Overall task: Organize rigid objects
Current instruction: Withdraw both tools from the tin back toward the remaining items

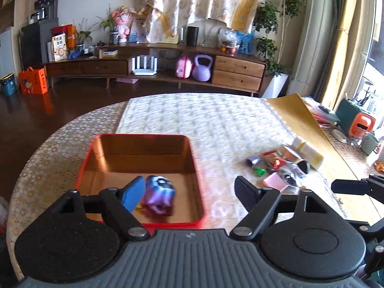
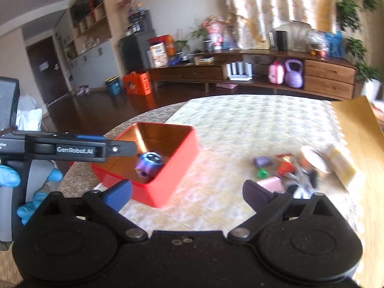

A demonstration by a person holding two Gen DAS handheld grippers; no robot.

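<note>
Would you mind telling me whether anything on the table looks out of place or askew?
Yes: small items lie in a loose heap on the tablecloth right of the red tin, some tipped over. Only a purple toy is in the tin.

red tin, purple-blue toy, pink block
</note>
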